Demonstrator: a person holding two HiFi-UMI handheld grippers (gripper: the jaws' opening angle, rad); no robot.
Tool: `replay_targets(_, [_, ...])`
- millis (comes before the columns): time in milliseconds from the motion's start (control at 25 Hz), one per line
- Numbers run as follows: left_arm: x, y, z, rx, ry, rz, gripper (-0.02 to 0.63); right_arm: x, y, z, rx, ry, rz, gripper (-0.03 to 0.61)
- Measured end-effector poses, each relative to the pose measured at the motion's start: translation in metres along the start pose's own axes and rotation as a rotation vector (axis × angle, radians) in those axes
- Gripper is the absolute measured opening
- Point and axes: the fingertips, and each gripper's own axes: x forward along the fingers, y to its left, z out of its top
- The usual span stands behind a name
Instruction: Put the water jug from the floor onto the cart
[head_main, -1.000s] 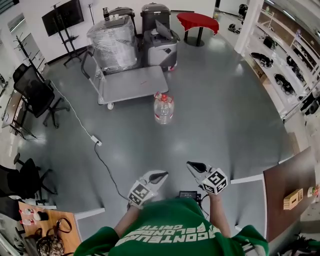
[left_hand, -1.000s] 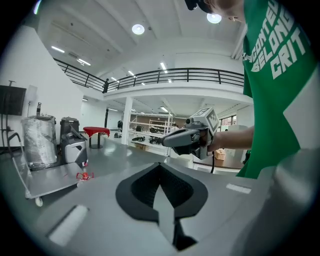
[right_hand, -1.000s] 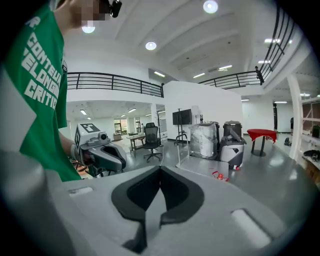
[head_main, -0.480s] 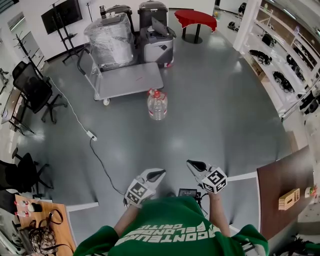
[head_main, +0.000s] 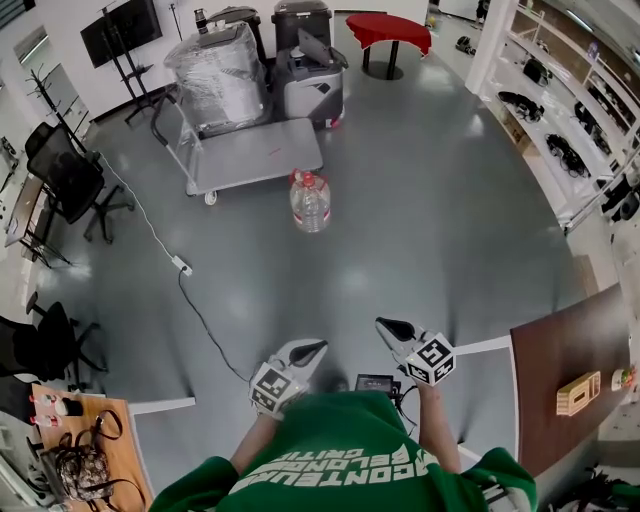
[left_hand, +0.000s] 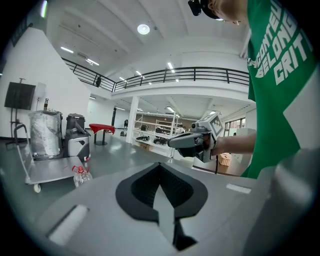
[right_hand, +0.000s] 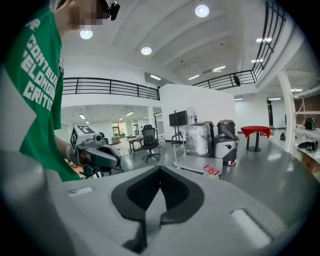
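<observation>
Clear water jug (head_main: 310, 207), red cap (head_main: 309, 180); grey cart (head_main: 255, 155); red table (head_main: 392, 30); green shirt (head_main: 340, 440), white lettering.

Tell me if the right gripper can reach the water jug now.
Probably not yet. The right gripper sits by the person's body; the water jug stands far off across open floor, beside the cart. Nothing blocks the way, only distance.

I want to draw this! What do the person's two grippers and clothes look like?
Both the left gripper and the right gripper are light grey with black, beak-shaped tips. Each carries a white cube printed with black square markers. The person wears a green T-shirt with white letters.
</observation>
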Motion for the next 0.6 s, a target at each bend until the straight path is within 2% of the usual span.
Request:
replay_targets(200, [-0.001, 0.006, -0.007, -0.013, 0.028, -0.015, 0.012, 0.007, 0.009, -0.008, 0.009, 0.007, -0.004, -0.011])
replay_targets(400, [0.009, 0.019, 0.001, 0.015, 0.017, -0.058, 0.012, 0.013, 0.011, -0.011, 0.037, 0.007, -0.025, -0.011])
replay_targets(600, [0.019, 0.032, 0.009, 0.009, 0.007, -0.103, 0.012, 0.026, -0.001, -0.005, 0.05, 0.013, -0.054, -0.011])
